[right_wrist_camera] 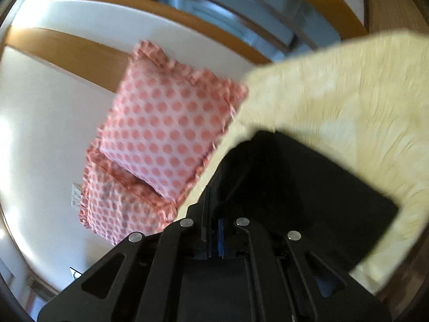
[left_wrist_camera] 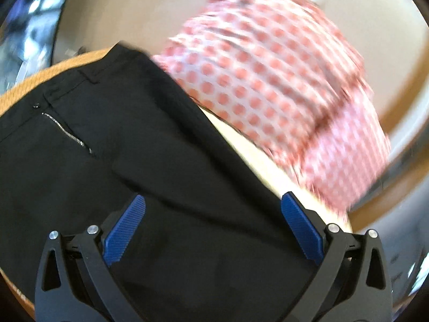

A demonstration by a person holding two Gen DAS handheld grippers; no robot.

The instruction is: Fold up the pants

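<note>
Black pants (left_wrist_camera: pixel 128 139) lie spread on a cream surface, waistband, button and open zipper (left_wrist_camera: pixel 67 131) at the upper left of the left wrist view. My left gripper (left_wrist_camera: pixel 213 206) is open, its blue pads (left_wrist_camera: pixel 126 230) wide apart just above the black cloth, holding nothing. In the right wrist view the right gripper (right_wrist_camera: pixel 213 228) is shut on an edge of the black pants (right_wrist_camera: pixel 289 187), lifting the cloth off the cream fleece cover (right_wrist_camera: pixel 362 112). The pinched edge runs between the closed fingers.
Two pink-and-white polka-dot pillows (right_wrist_camera: pixel 166 128) lie beside the pants, also showing blurred in the left wrist view (left_wrist_camera: pixel 268 80). A wooden headboard rail (right_wrist_camera: pixel 80 53) and white wall are behind. A wooden edge (left_wrist_camera: pixel 32 80) borders the pants at left.
</note>
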